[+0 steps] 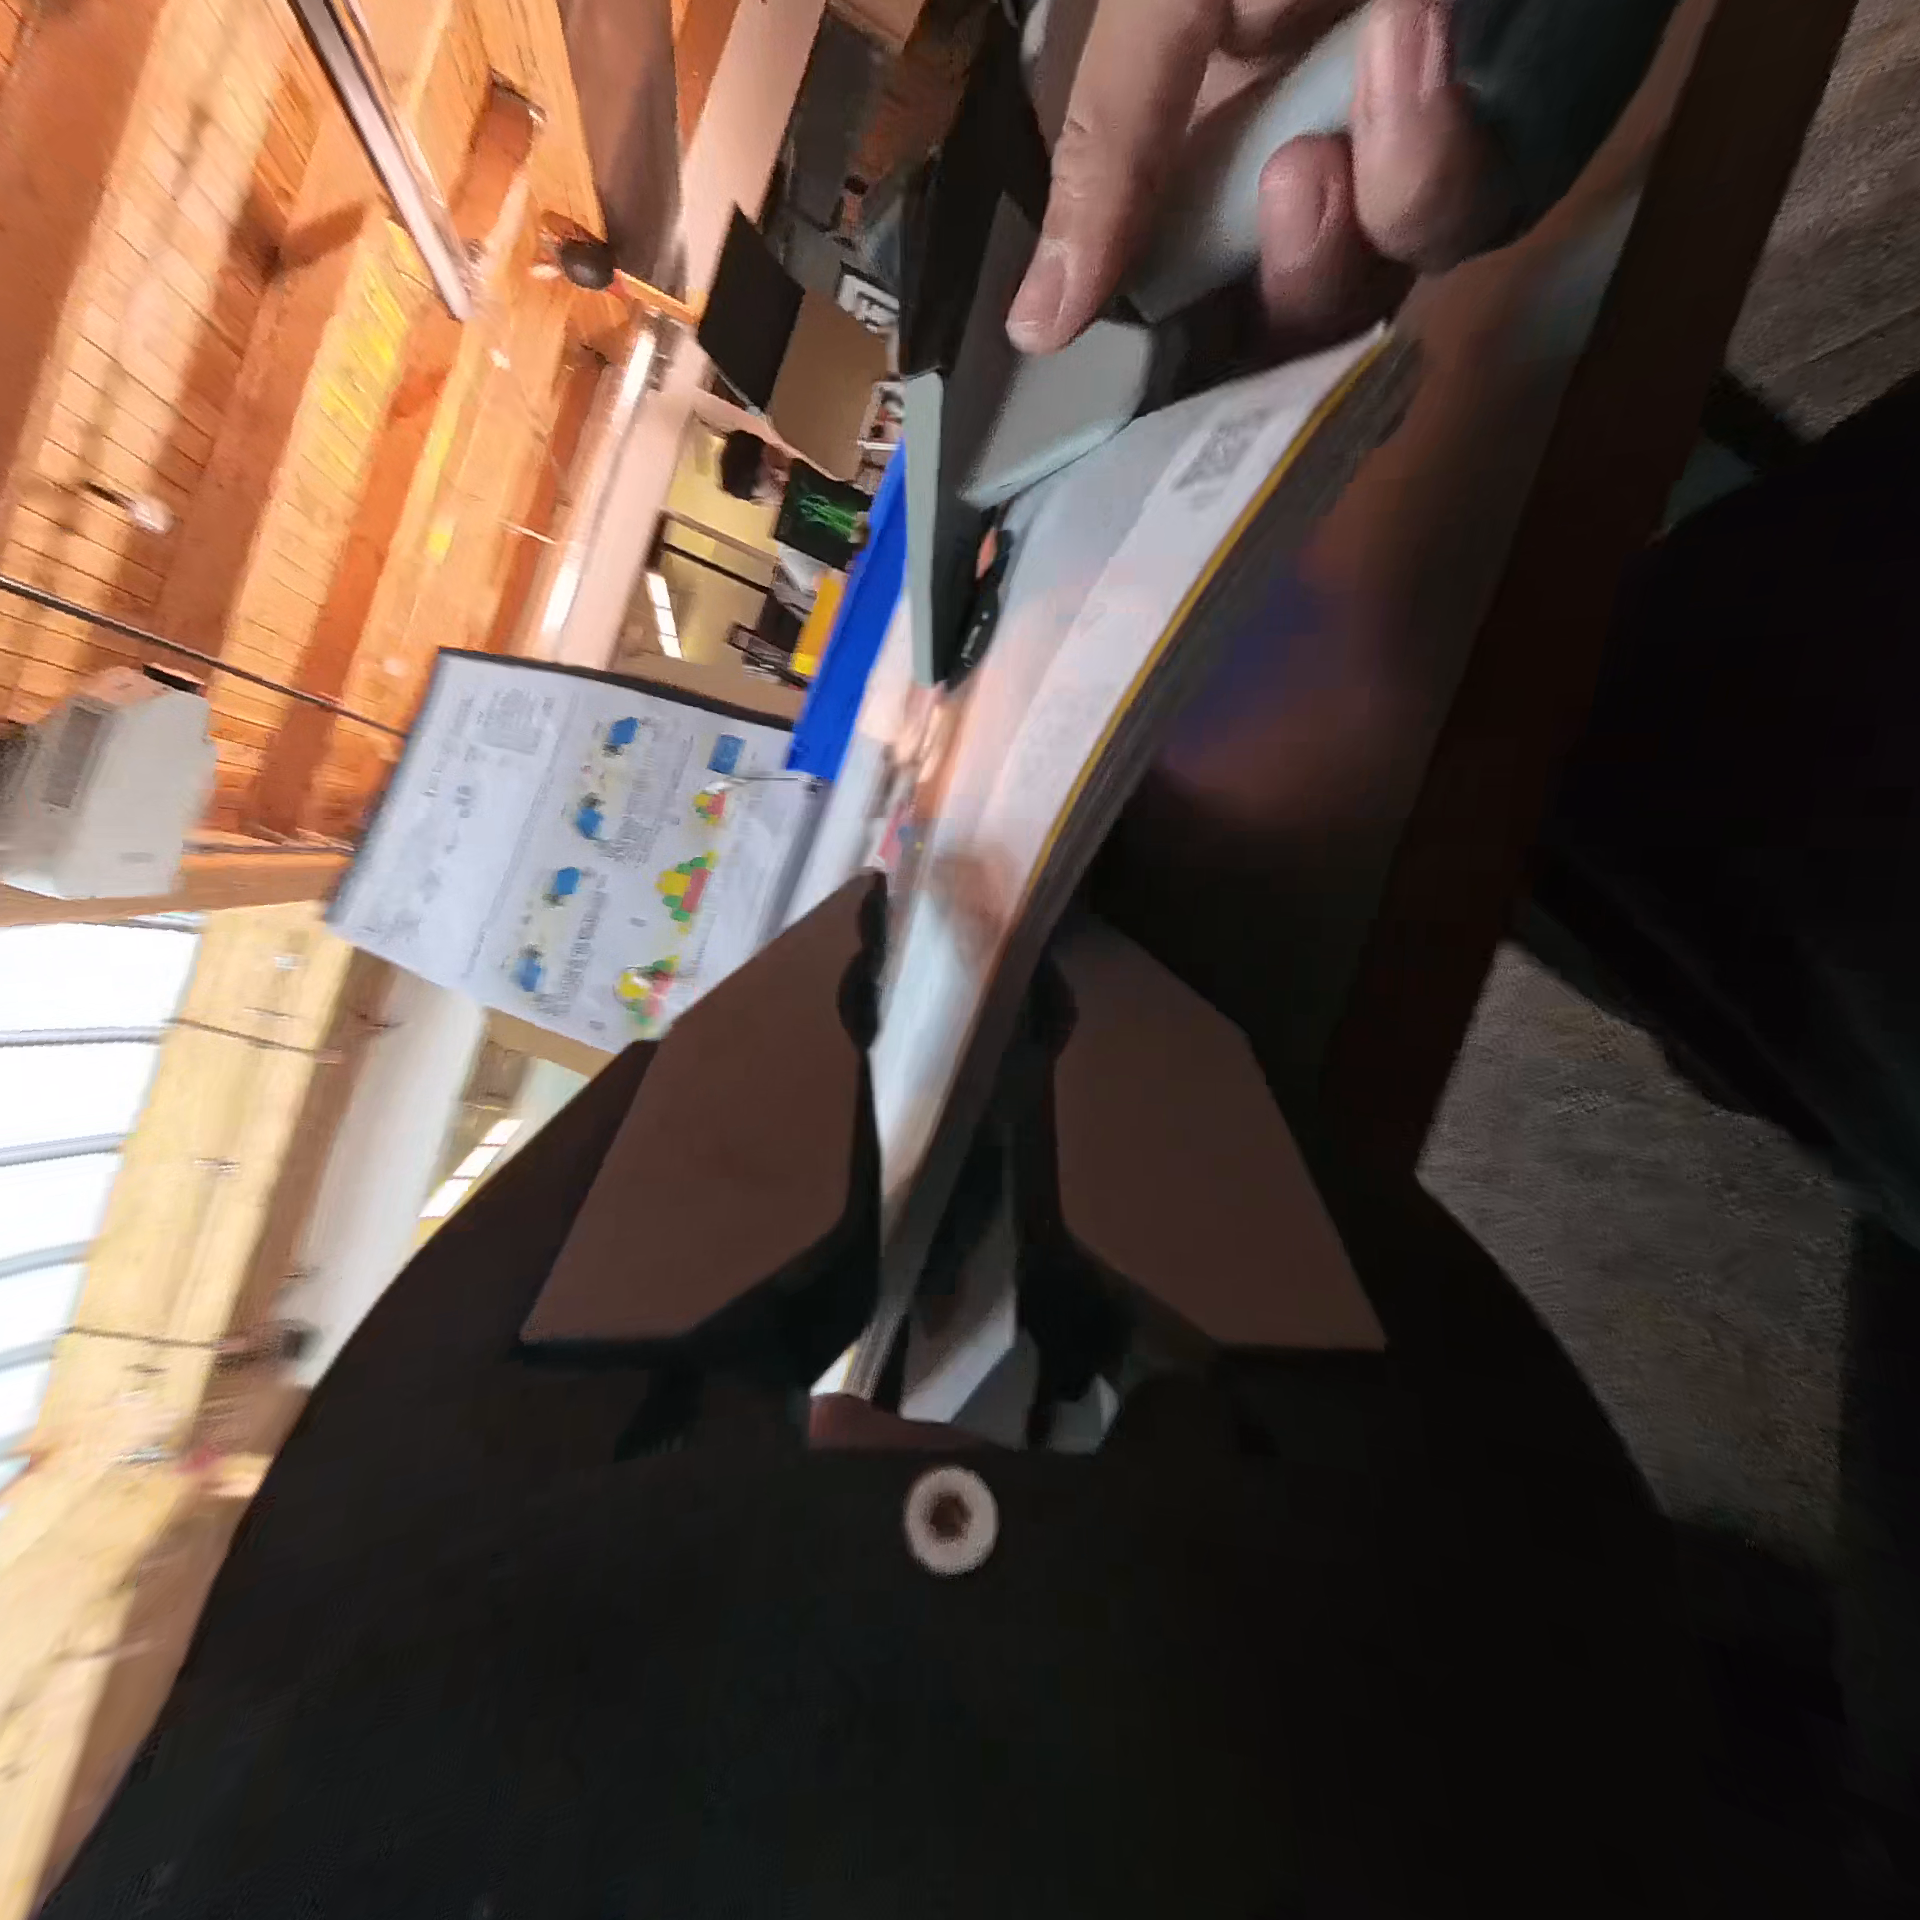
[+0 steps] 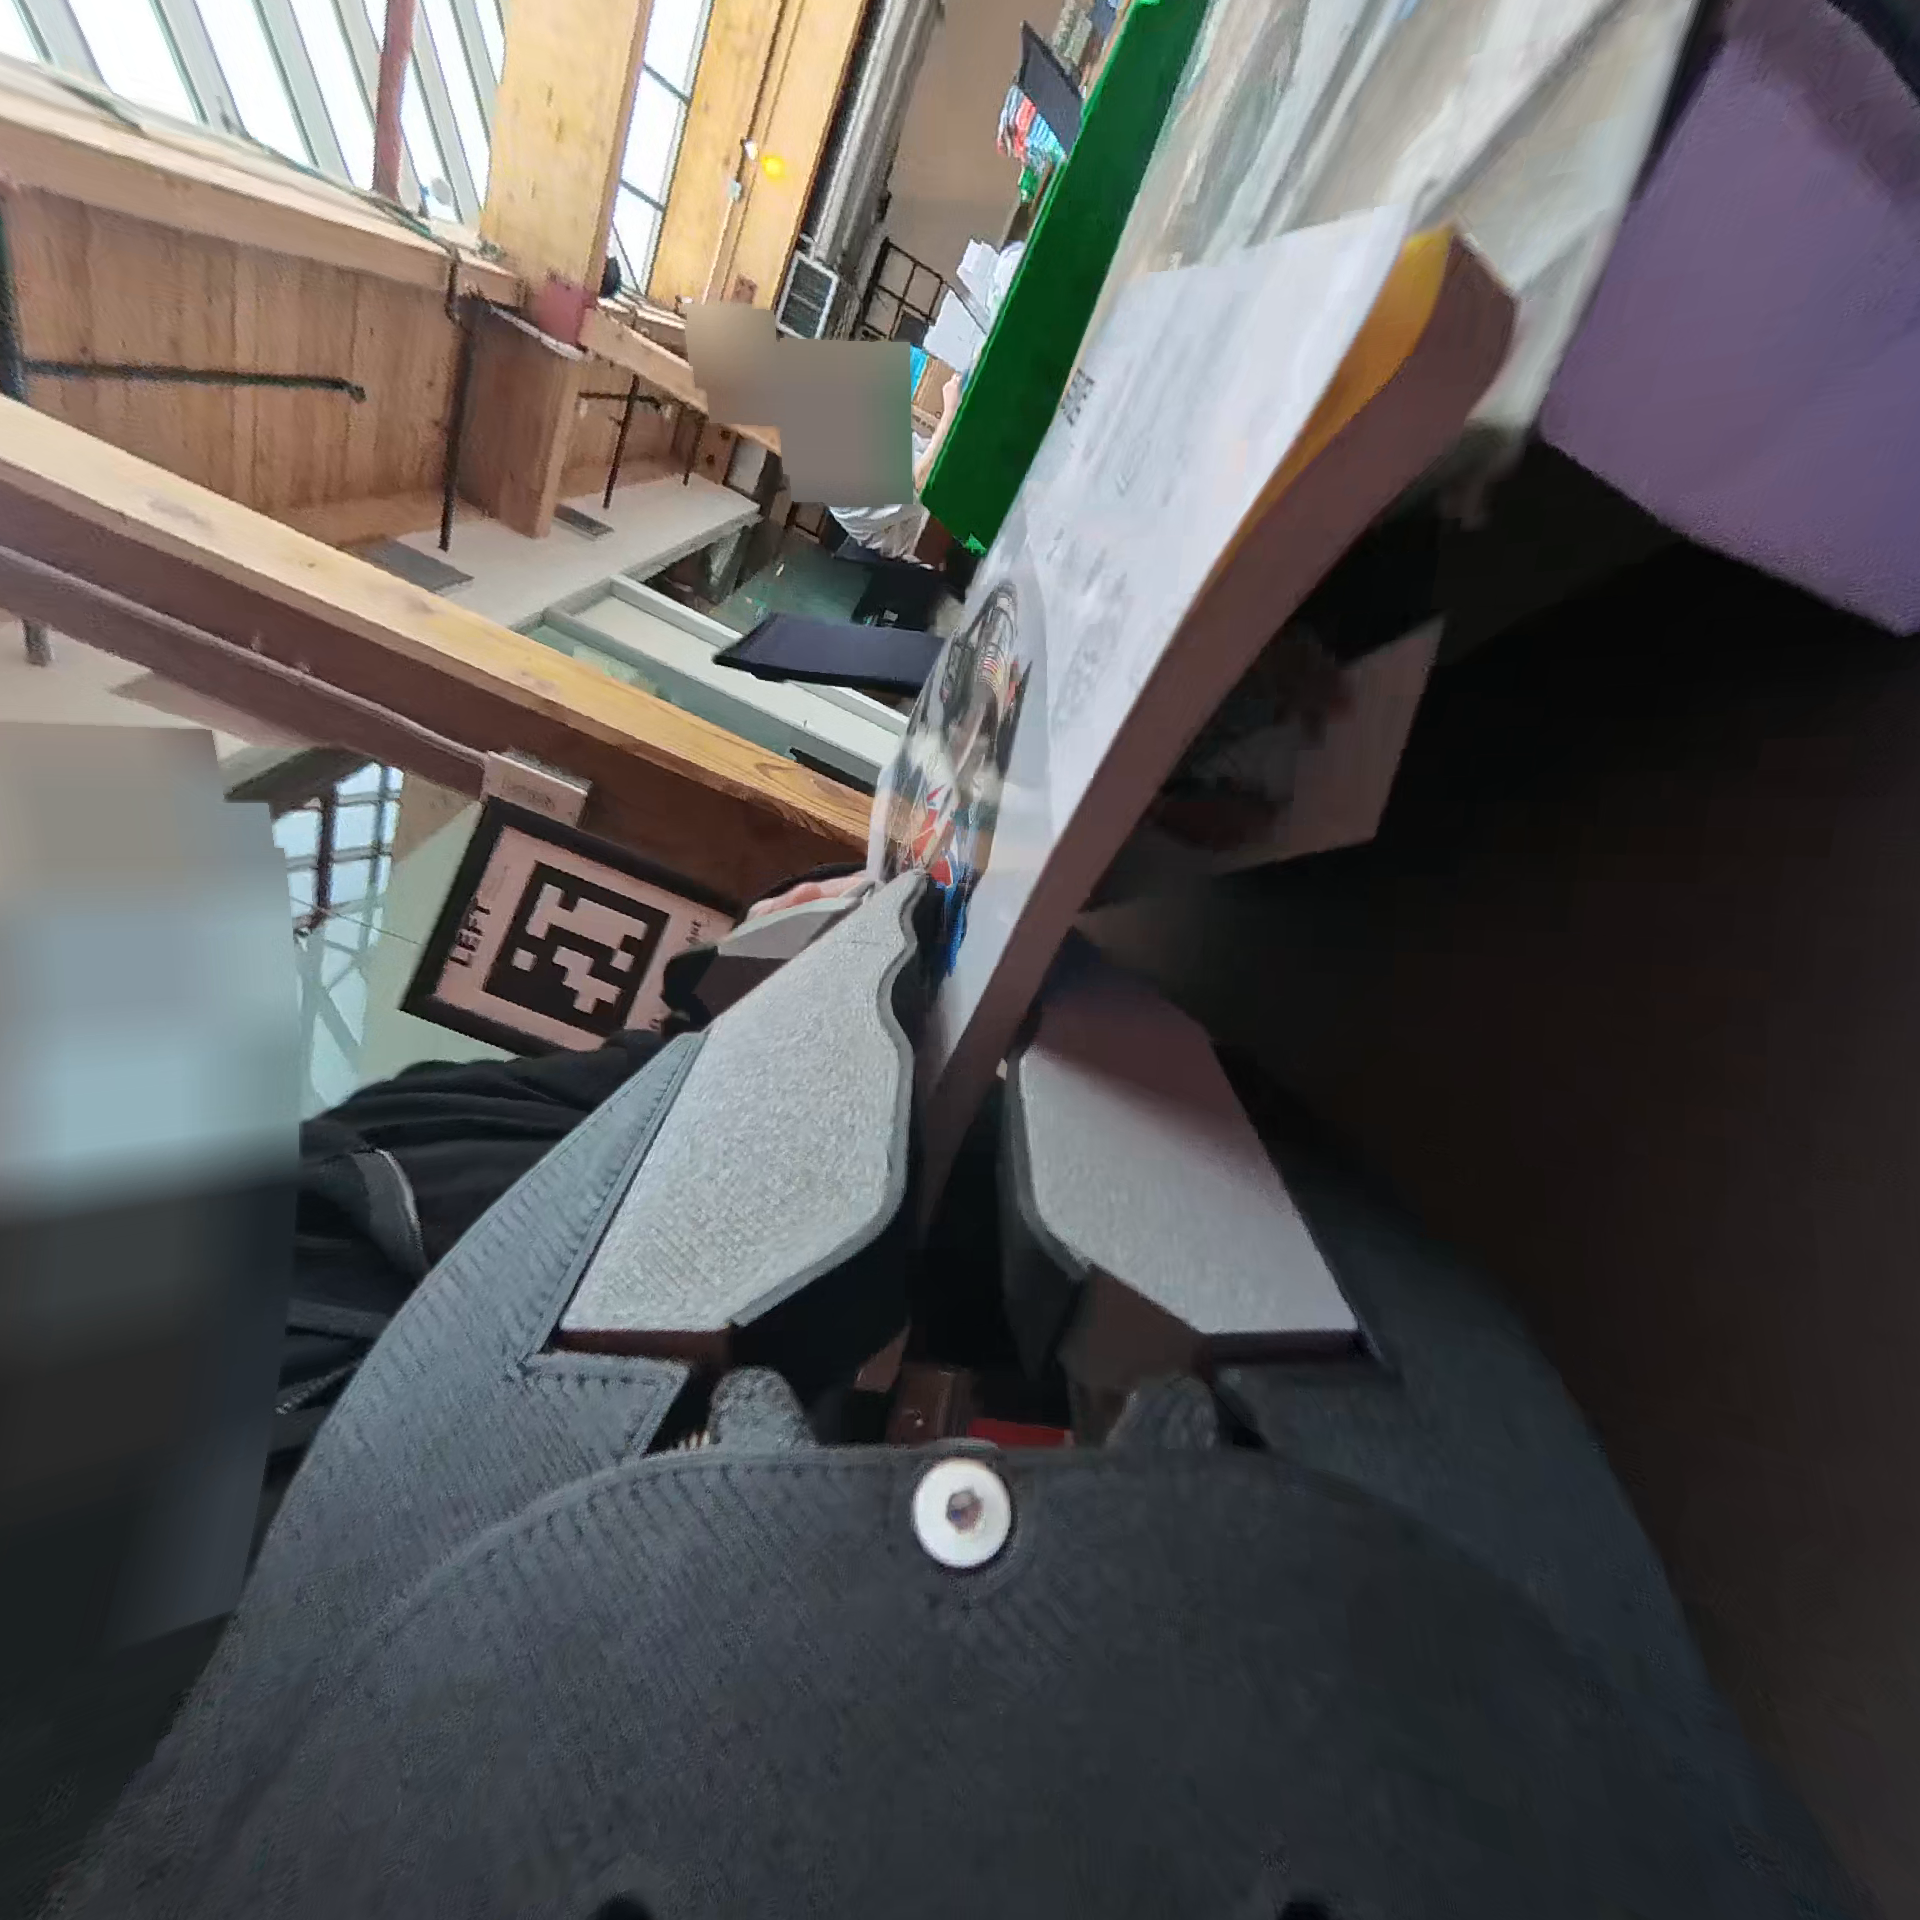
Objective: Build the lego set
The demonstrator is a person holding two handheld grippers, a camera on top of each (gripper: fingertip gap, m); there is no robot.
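A thick instruction booklet [image 1: 1091, 623] with pale printed pages and a yellow edge is held up on edge between both grippers. My left gripper [image 1: 956, 935] is shut on its near edge. My right gripper [image 2: 977, 956] is shut on the booklet [image 2: 1195, 499] at another edge. The right gripper [image 1: 997, 488], with a hand [image 1: 1091, 156] around it, shows at the far end of the booklet in the left wrist view. The left gripper's body with a black-and-white marker tag [image 2: 566, 940] shows in the right wrist view. No loose bricks are visible.
A standing sheet [image 1: 561, 852] with pictures of coloured brick builds is behind the booklet, beside a blue edge [image 1: 852, 623]. A green board [image 2: 1039, 260] and a purple block [image 2: 1766, 312] are near the booklet. Grey carpet [image 1: 1610, 1195] lies below.
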